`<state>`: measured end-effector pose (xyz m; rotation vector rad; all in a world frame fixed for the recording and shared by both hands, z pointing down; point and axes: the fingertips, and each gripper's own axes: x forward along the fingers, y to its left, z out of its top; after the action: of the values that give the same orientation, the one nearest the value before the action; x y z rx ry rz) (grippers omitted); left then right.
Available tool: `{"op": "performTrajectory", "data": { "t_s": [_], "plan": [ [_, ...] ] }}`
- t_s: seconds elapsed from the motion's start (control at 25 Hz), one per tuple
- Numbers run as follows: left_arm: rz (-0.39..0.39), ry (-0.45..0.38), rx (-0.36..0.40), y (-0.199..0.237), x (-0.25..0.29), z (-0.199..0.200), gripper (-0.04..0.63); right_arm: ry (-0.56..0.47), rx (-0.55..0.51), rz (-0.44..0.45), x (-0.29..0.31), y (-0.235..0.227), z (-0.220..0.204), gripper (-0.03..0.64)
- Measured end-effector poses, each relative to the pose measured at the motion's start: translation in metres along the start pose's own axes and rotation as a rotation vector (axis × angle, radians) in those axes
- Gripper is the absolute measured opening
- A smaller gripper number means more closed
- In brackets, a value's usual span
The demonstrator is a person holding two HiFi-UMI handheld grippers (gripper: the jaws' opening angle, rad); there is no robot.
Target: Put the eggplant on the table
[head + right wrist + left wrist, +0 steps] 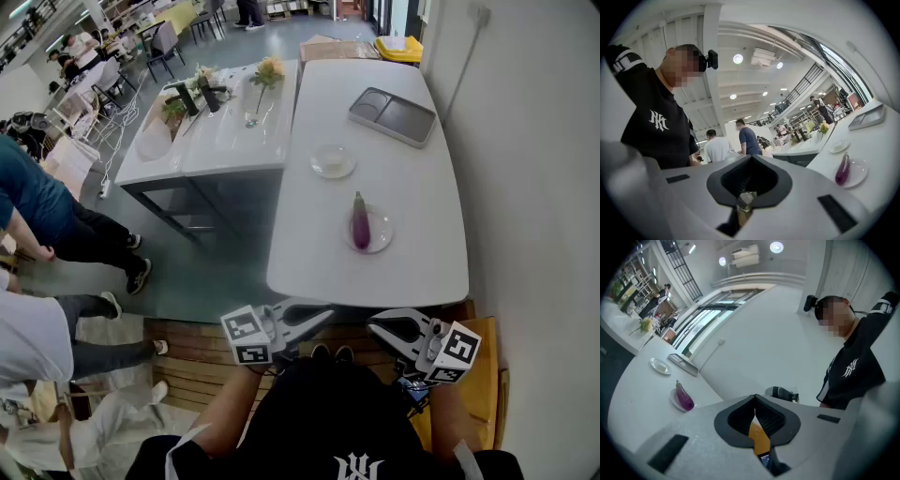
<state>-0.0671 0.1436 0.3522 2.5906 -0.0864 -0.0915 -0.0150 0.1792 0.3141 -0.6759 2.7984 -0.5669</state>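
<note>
A purple eggplant (pixel 361 223) lies on a small clear plate (pixel 379 240) near the front of the white table (pixel 412 262). It also shows in the left gripper view as the eggplant (pixel 684 397) and in the right gripper view as the eggplant (pixel 842 169). My left gripper (pixel 323 314) and right gripper (pixel 375 325) are held close to my body, below the table's near edge, tips turned toward each other. Both are shut with nothing between the jaws.
A second empty plate (pixel 333 161) and a grey divided tray (pixel 393 115) sit farther back on the table. A second white table (pixel 216 141) with flowers stands to the left. People stand at the left. A wall (pixel 534 169) runs along the right.
</note>
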Motion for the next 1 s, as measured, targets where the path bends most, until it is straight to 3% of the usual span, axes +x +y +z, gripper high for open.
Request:
{"op": "performTrajectory", "data": {
  "t_s": [0.28,0.48,0.68,0.88,1.0],
  "plan": [
    [0.009,-0.004,0.043,0.004,-0.014,0.017,0.006,0.041,-0.05,-0.035,0.011,0.008,0.005,0.003],
    [0.016,0.015,0.077,0.008,-0.018,0.013,0.006,0.038,-0.026,-0.078,0.01,0.003,0.005,0.003],
    [0.032,-0.003,0.014,0.023,-0.032,0.003,0.006,0.009,0.018,-0.127,0.012,-0.005,0.007,0.005],
    [0.118,-0.035,-0.057,0.06,-0.051,0.001,0.008,0.004,0.052,-0.201,0.012,-0.016,0.003,0.006],
    [0.128,-0.044,-0.09,0.075,-0.06,-0.003,0.008,0.005,0.06,-0.252,0.009,-0.022,0.001,0.006]
  ]
}}
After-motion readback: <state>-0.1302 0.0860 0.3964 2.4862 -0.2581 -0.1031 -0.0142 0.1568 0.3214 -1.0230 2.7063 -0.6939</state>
